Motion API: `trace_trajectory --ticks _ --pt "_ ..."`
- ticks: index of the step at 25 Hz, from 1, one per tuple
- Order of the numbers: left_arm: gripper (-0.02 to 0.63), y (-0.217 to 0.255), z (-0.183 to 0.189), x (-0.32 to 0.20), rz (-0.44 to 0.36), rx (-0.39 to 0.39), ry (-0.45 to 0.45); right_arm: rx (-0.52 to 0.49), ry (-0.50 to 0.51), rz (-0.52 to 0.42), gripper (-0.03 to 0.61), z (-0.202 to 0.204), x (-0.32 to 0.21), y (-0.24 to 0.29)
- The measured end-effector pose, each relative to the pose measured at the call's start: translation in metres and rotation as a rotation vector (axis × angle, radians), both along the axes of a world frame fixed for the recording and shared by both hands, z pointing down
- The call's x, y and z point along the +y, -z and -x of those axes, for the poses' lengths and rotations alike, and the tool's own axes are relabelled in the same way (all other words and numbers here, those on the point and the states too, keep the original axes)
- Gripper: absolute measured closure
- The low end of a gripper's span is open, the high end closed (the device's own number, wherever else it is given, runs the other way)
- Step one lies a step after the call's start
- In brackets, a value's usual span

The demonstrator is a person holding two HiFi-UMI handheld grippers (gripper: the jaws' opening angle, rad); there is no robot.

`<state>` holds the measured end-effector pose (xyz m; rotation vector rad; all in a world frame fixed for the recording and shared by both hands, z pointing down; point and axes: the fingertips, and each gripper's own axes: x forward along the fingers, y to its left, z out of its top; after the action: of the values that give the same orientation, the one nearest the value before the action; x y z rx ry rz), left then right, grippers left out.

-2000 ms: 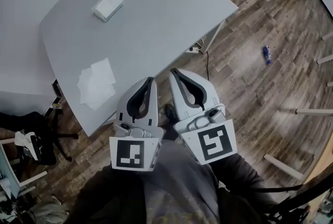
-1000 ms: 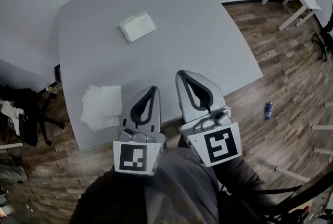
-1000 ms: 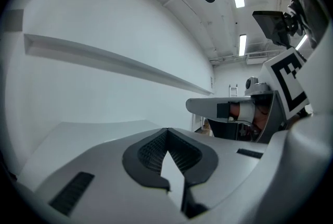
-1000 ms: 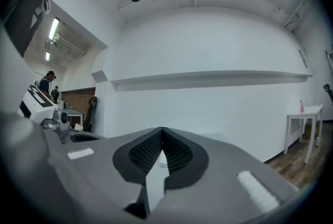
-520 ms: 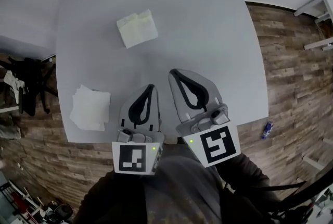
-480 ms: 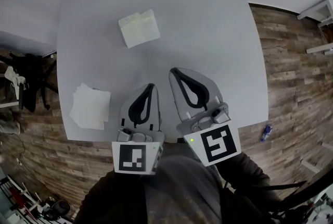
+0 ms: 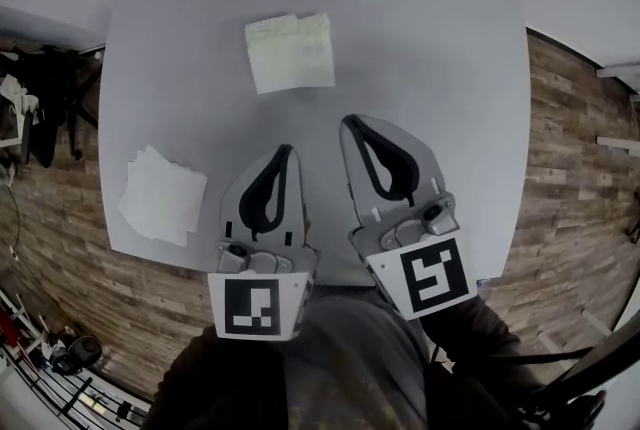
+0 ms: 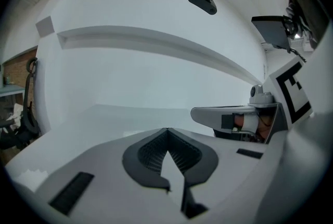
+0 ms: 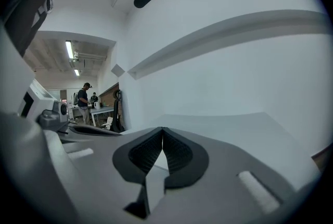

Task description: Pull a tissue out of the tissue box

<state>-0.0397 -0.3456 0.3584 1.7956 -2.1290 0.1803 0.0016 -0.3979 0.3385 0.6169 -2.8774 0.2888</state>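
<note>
Grey table (image 7: pixel 430 28) fills most of the head view, with wooden floor (image 7: pixel 570 168) to either side. The tissue box (image 7: pixel 290 53) lies flat on the table toward its far side, well apart from both tools. Its far edge looks ragged, possibly a sheet standing out, but it is too small to be sure. A loose stack of tissues (image 7: pixel 160 195) sits near the table's left corner, close to the edge. The left gripper (image 7: pixel 285 150) and right gripper (image 7: pixel 351 122) are held side by side over the near edge. Both point toward the box, with the right reaching a little further forward. Judged from this, the box is untouched and no pull has begun.

Left gripper view: the two dark ribbed pads meet at their tips, so this tool is closed with nothing in it. Bare table lies ahead, and the right gripper shows at the right edge. The box cannot be made out here.

Right gripper view: the pads likewise meet at the tip, closed and empty. Table surface lies ahead, and two people (image 9: pixel 84 94) stand by a bench far in the background.

Assessment: both tools are probably carried closed for travel. One must open before it can pinch a sheet, and the light box may lift unless the other steadies it.
</note>
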Motion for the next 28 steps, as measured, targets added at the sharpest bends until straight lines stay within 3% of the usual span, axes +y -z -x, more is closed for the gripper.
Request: trace_trajectory --ticks 12,21,23,25,28 --pt "0.612 -0.097 0.032 -0.045 0.115 0.136 -0.019 0.155 0.028 0.188 0.457 0.041 -0.053 -0.126" --pt "0.612 -0.118 0.039 -0.053 0.14 0.153 -0.015 0.174 0.088 0.29 0.448 0.055 -0.056 -0.164" --pt "0.612 -0.12 0.041 -0.054 0.142 0.149 -0.011 0.182 0.101 0.278 0.458 0.057 -0.056 -0.167" --pt "0.612 -0.122 0.043 -0.053 0.147 0.146 -0.003 0.208 0.107 0.263 0.557 0.058 -0.055 -0.17" --pt "0.612 -0.121 0.044 -0.053 0.146 0.142 0.008 0.206 0.123 0.263 0.577 0.06 -0.051 -0.166"
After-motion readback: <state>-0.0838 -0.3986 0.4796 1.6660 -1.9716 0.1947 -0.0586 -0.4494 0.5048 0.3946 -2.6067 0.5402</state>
